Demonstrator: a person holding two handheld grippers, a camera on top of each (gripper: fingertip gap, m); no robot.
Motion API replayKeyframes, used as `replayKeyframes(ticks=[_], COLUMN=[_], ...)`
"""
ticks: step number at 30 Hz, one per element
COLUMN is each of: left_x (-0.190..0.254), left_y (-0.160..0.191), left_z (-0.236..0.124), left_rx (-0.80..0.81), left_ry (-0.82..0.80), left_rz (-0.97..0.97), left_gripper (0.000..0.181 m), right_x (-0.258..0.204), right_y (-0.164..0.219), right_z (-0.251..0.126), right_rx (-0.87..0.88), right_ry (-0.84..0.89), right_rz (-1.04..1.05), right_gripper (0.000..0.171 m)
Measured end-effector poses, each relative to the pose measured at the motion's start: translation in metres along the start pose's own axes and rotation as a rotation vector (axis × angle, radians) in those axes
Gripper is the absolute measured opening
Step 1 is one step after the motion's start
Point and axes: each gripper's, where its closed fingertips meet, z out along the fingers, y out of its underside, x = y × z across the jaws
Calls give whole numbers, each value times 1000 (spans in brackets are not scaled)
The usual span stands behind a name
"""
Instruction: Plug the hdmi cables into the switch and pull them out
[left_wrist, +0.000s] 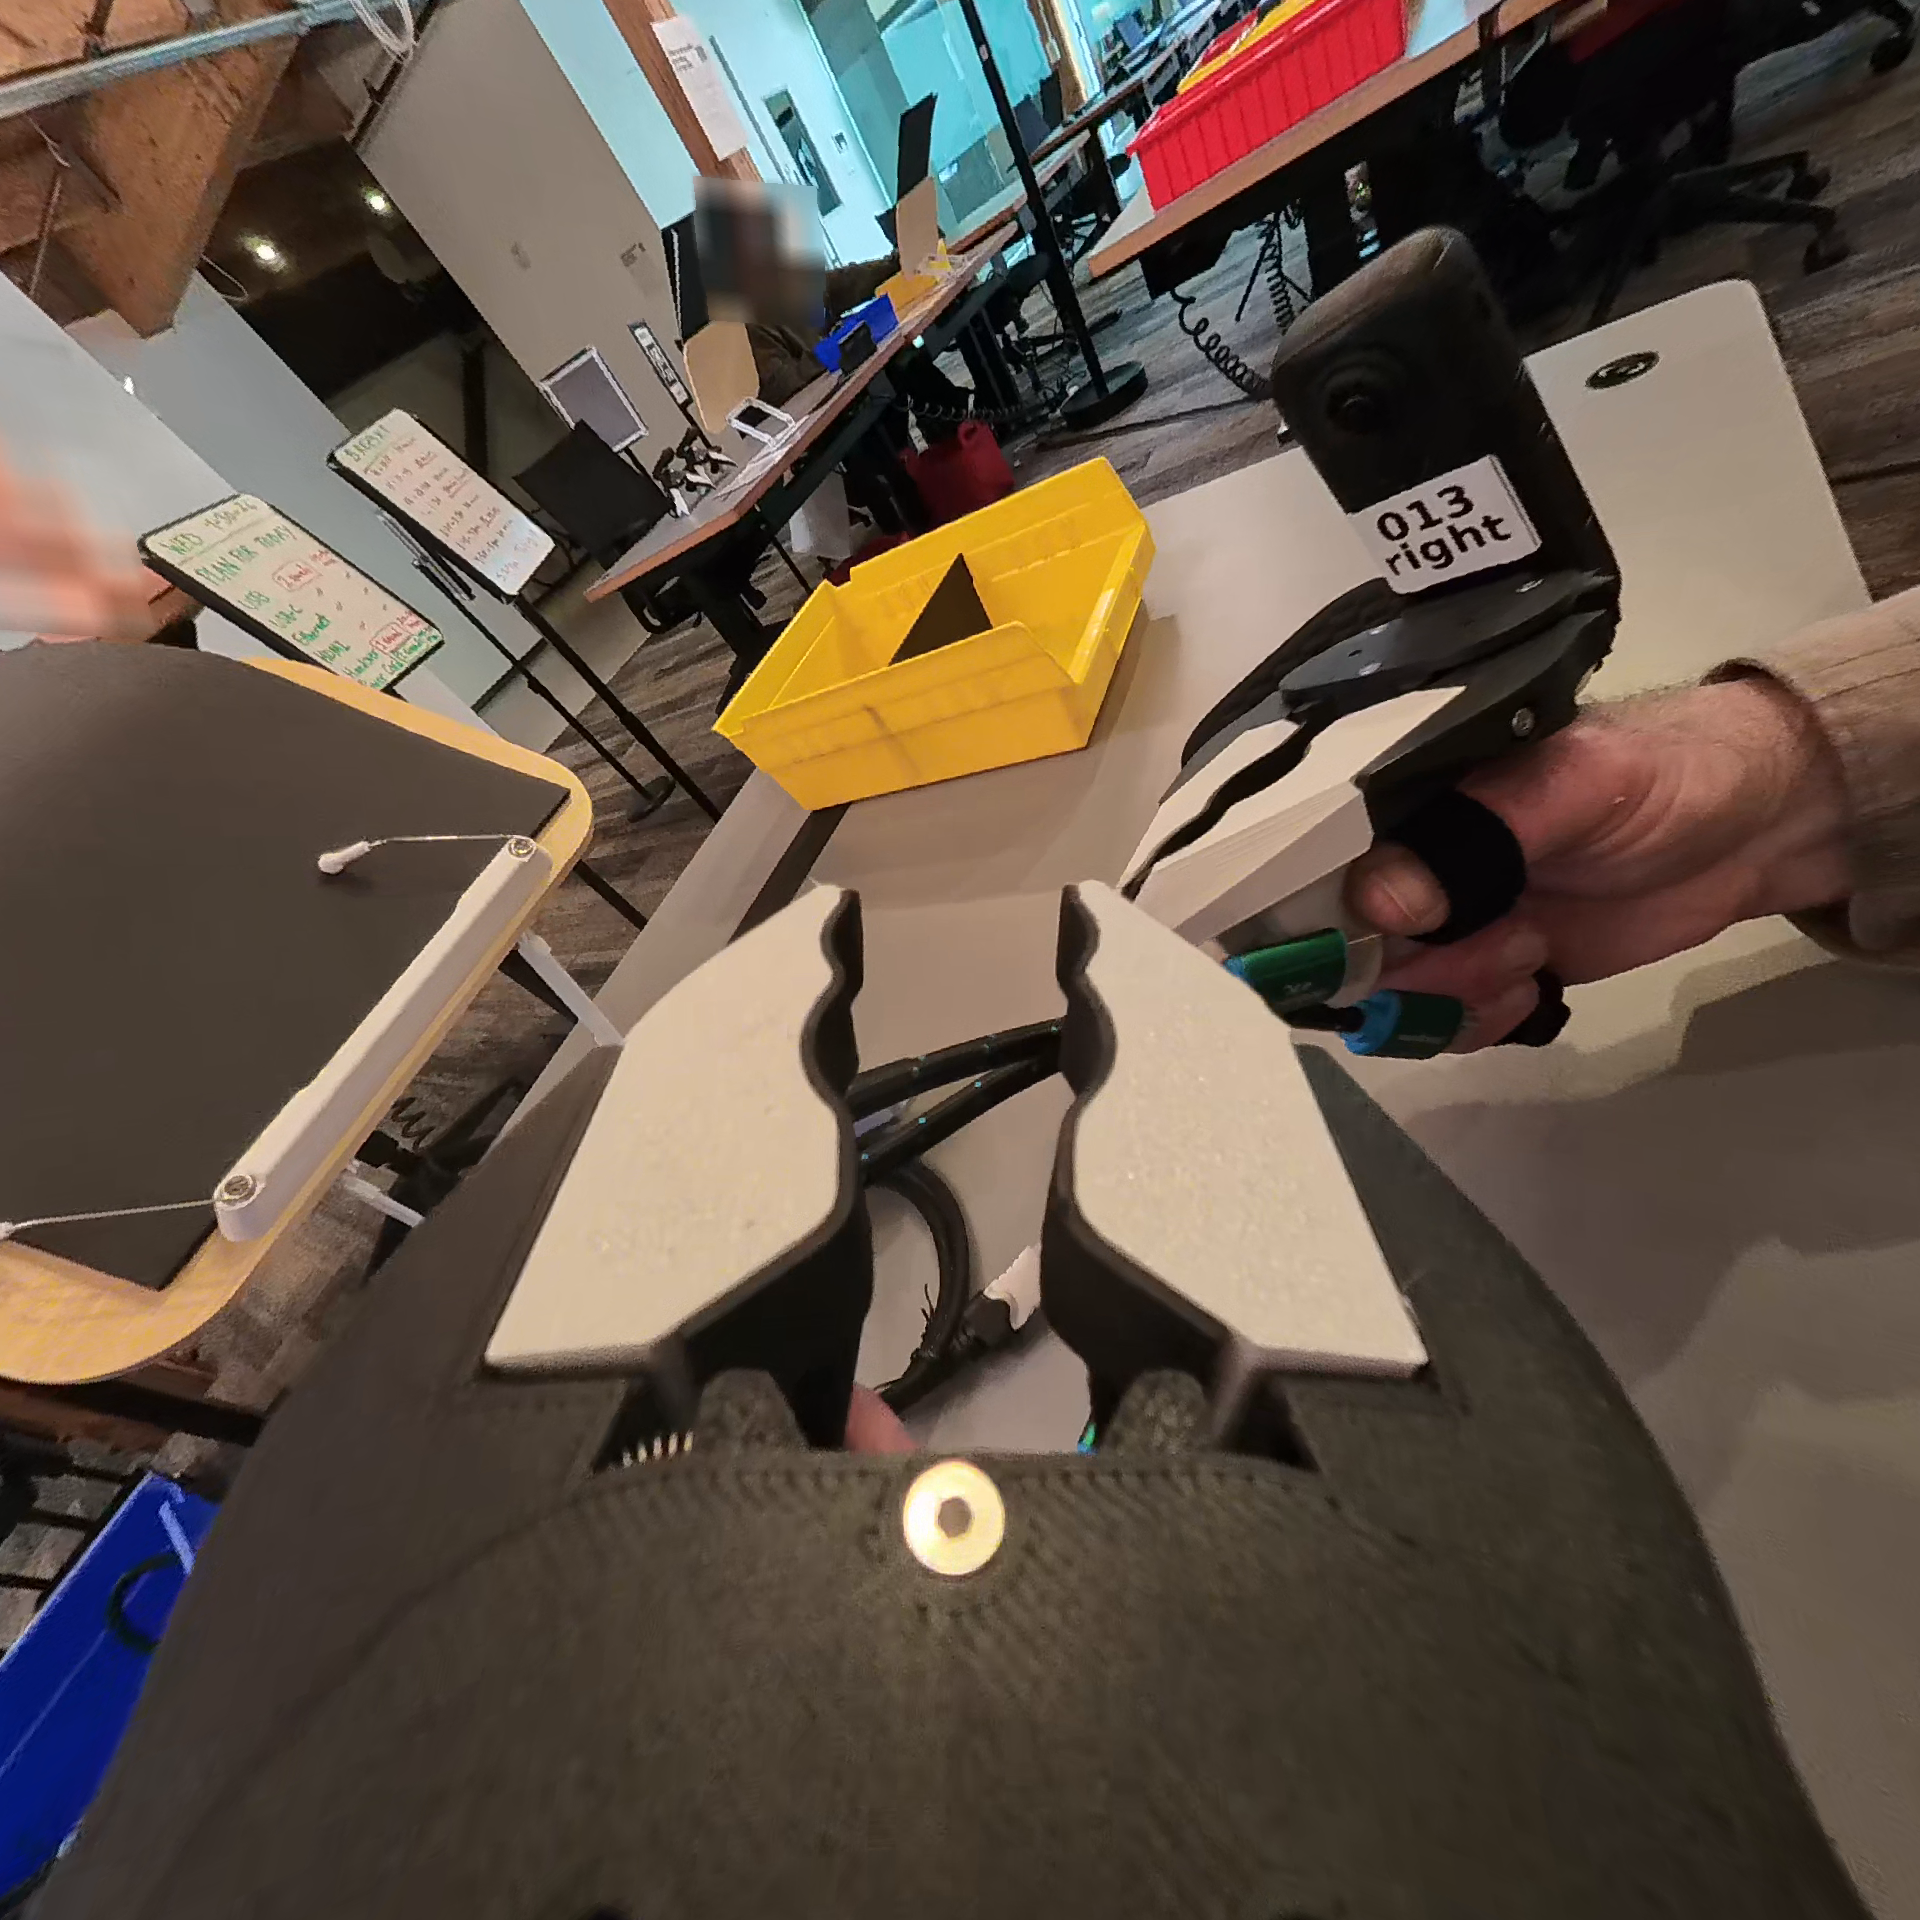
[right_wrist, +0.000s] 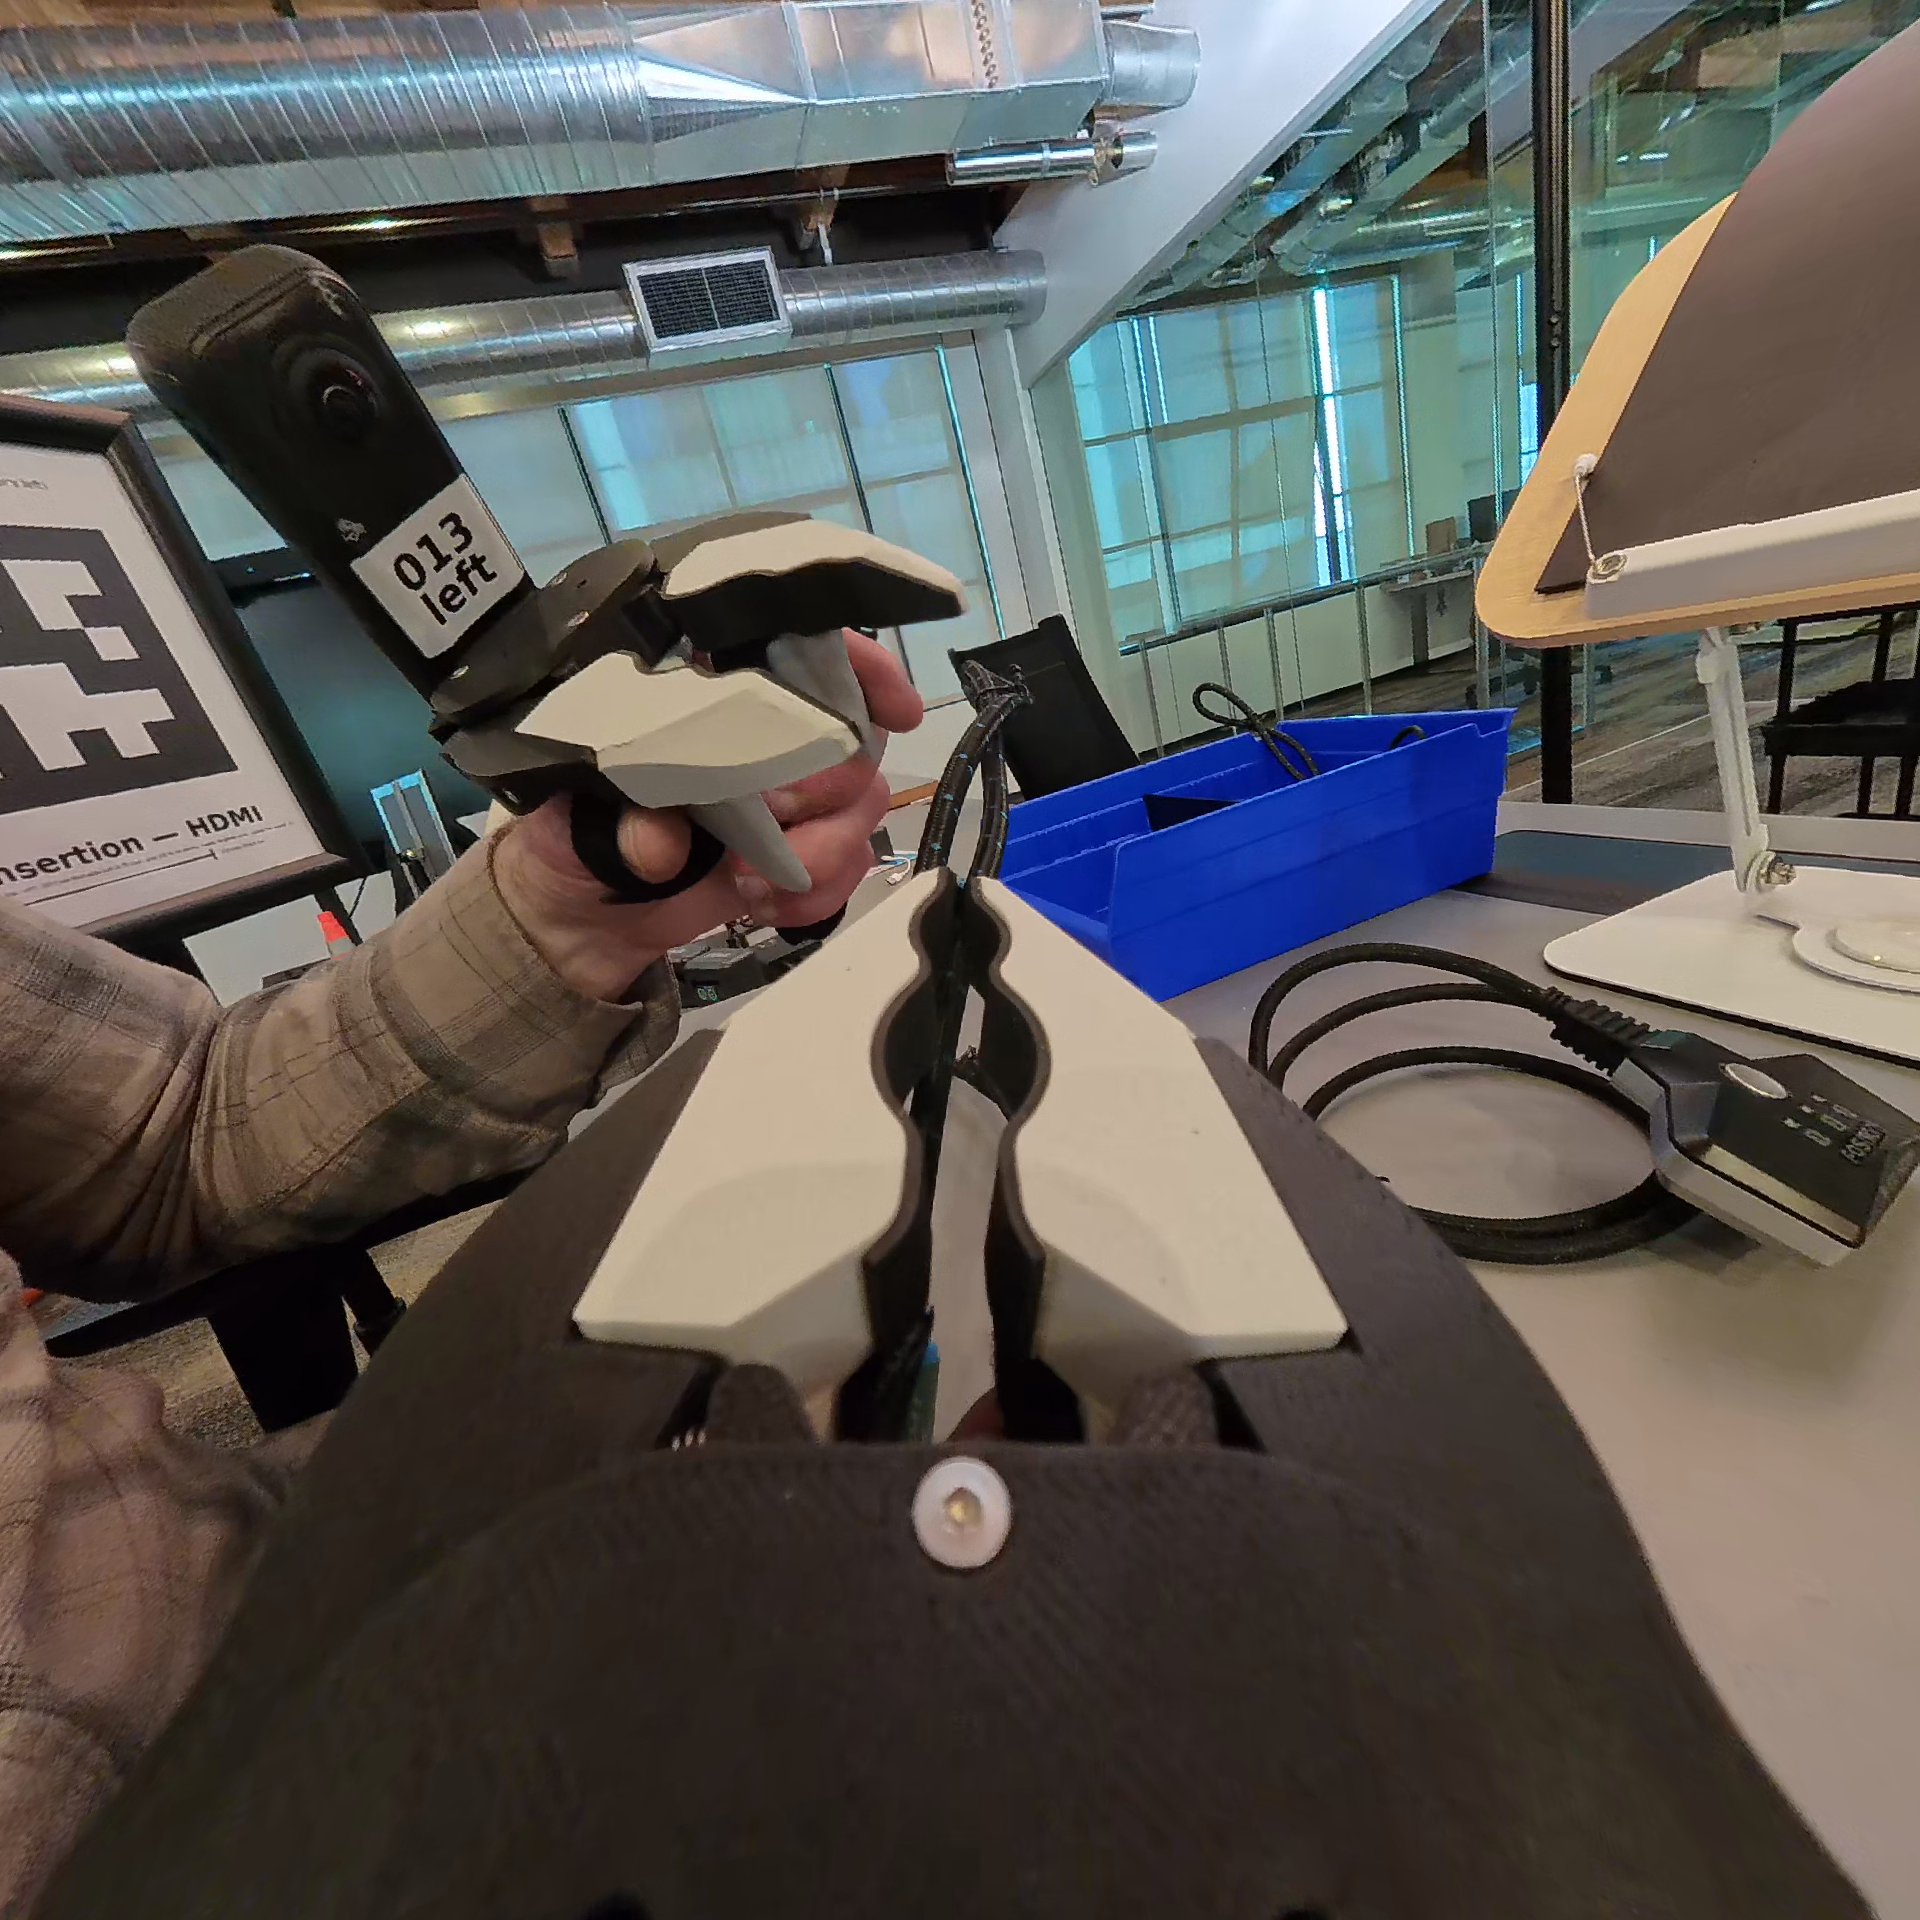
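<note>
Above the bench (right_wrist: 1662, 1455), the right tool (right_wrist: 961, 904) pinches black cables (right_wrist: 971, 769). The left tool (left_wrist: 961, 935) gapes (nothing between its fingers); the switch (right_wrist: 1787, 1153) lies aside.

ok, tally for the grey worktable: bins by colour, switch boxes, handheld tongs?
Yellow plastic bin: 1
Blue plastic bin: 1
Dark HDMI switch box with braided lead: 1
Handheld tongs: 2 (left tongs open, right tongs shut on black braided cable)
Total: 5
</note>
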Motion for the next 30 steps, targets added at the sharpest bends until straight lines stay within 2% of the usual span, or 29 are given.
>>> replayKeyframes(ticks=[30], left_x=[-1], left_y=[1], left_z=[-5], left_rx=[2], left_ry=[-7], left_rz=[14], left_gripper=[34], right_x=[2], right_y=[1], right_z=[2], right_rx=[-5], right_ry=[-5], right_rz=[5], right_gripper=[0])
